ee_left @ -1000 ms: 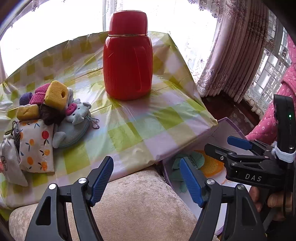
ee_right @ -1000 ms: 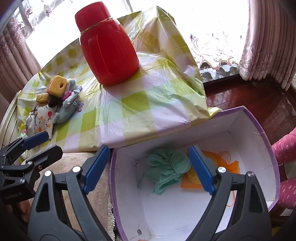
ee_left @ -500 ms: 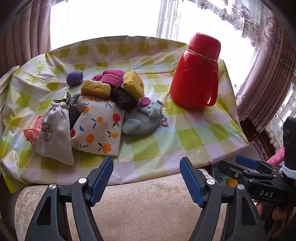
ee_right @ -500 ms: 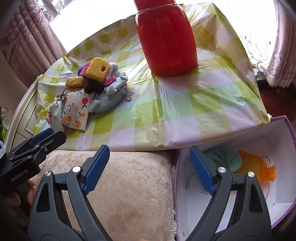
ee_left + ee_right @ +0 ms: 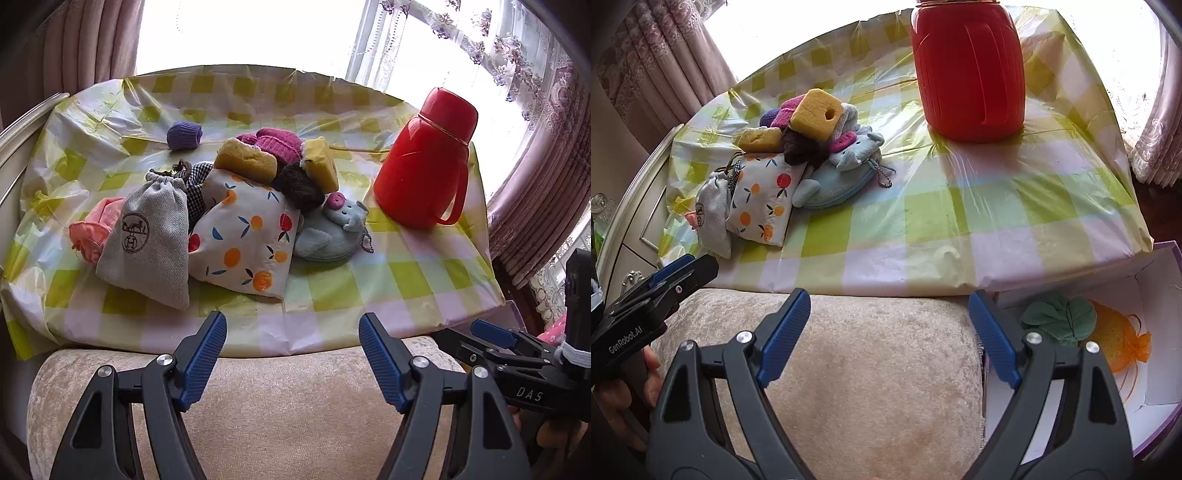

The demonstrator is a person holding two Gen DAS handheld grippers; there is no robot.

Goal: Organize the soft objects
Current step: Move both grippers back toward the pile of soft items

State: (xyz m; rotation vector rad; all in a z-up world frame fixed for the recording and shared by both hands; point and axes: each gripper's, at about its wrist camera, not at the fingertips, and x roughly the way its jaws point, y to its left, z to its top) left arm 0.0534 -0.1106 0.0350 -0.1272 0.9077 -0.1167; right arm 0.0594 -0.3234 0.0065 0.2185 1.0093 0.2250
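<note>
A heap of soft things lies on the checked tablecloth: a grey drawstring pouch, a fruit-print pouch, yellow sponges, pink knitwear, a dark knit ball, a grey plush purse and a purple knit roll. My left gripper hangs open and holds nothing, over a beige cushion in front of the heap. My right gripper is open and bare too, above the same cushion. A white box at right holds a green cloth and an orange mesh bag.
A tall red thermos jug stands on the table's right side, close to the plush purse. Curtains and a bright window lie behind. A pink cloth sits left of the grey pouch. A white cabinet borders the table's left.
Both grippers swung left, away from the box and toward the heap of soft things. The heap now sits centred in the left wrist view. Jaws stayed open.
</note>
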